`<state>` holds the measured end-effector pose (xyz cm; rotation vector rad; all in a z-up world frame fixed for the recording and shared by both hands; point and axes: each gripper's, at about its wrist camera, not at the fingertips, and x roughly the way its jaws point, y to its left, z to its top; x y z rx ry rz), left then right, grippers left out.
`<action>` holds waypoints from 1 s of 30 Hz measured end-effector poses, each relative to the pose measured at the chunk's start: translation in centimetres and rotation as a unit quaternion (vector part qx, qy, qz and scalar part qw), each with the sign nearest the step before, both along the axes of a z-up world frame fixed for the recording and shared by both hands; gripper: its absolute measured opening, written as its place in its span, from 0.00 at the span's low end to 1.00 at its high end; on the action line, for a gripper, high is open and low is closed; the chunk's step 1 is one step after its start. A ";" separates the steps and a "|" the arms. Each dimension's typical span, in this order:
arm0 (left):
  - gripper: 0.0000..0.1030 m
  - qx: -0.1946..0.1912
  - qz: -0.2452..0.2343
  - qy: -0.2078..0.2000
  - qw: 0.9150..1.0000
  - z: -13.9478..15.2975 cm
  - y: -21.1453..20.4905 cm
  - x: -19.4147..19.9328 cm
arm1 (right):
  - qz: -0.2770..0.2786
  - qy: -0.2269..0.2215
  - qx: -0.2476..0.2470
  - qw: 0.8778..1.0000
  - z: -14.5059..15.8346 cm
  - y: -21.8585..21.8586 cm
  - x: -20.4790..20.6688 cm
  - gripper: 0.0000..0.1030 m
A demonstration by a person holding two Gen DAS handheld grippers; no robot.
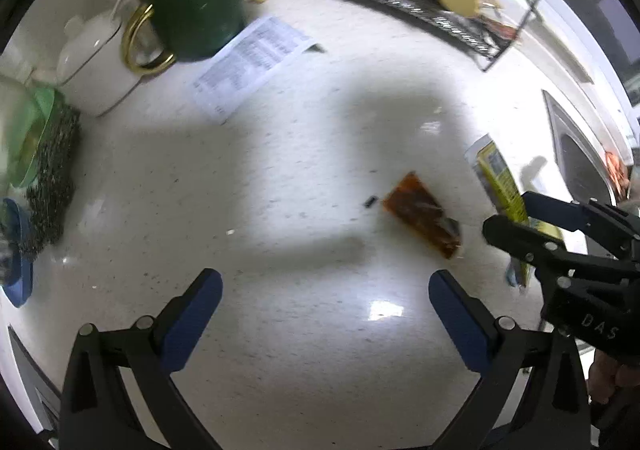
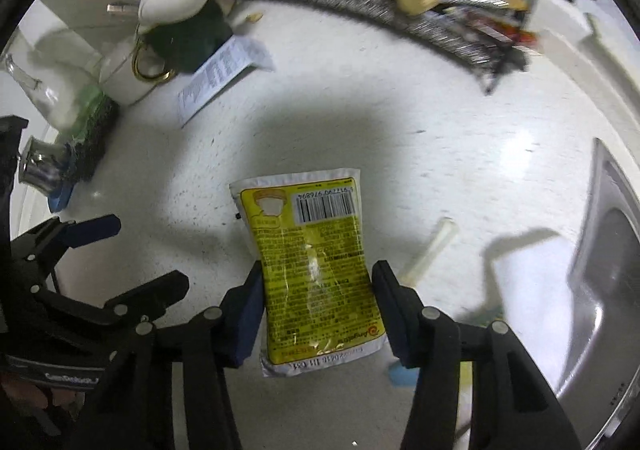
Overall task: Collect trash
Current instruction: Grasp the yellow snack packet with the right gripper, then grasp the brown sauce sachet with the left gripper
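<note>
The right hand-held gripper [image 2: 318, 290] clamps a yellow packet [image 2: 316, 266] between its fingers, lifted above the white surface [image 1: 304, 170] near the sink [image 2: 608, 290]. The left hand-held gripper [image 1: 326, 290] hangs wide apart, holding nothing, over bare surface; a brown sachet [image 1: 424, 220] lies just ahead, a paper slip [image 1: 248, 66] farther back beside a green mug [image 1: 196, 22]

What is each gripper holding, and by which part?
The right gripper holds the yellow packet by its two long side edges, near the lower half. The left gripper is open, holding nothing.
</note>
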<state>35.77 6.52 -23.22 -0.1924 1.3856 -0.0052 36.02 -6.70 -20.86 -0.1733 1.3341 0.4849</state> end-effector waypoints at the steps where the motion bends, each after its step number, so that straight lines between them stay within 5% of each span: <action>1: 0.99 -0.003 -0.004 -0.003 1.000 0.4 -0.5 0.2 | -0.008 -0.009 -0.001 1.000 0.3 -0.5 -0.2 0.48; 9: 0.99 -0.059 0.021 0.018 0.998 -0.9 -3.1 1.2 | -0.048 -0.062 -0.019 0.997 2.2 -4.2 -1.3 0.48; 17: 0.99 -0.063 0.042 0.045 0.996 -4.1 -3.9 2.8 | -0.060 -0.077 -0.037 0.995 2.0 -6.9 -0.8 0.48; 26: 0.97 -0.021 0.040 0.038 0.998 -5.3 -5.1 5.4 | -0.068 -0.065 -0.037 0.995 0.6 -7.9 0.2 0.48; 30: 0.85 0.024 0.015 0.046 0.999 -5.5 -6.8 6.1 | -0.070 -0.060 -0.035 0.995 0.4 -7.9 0.6 0.48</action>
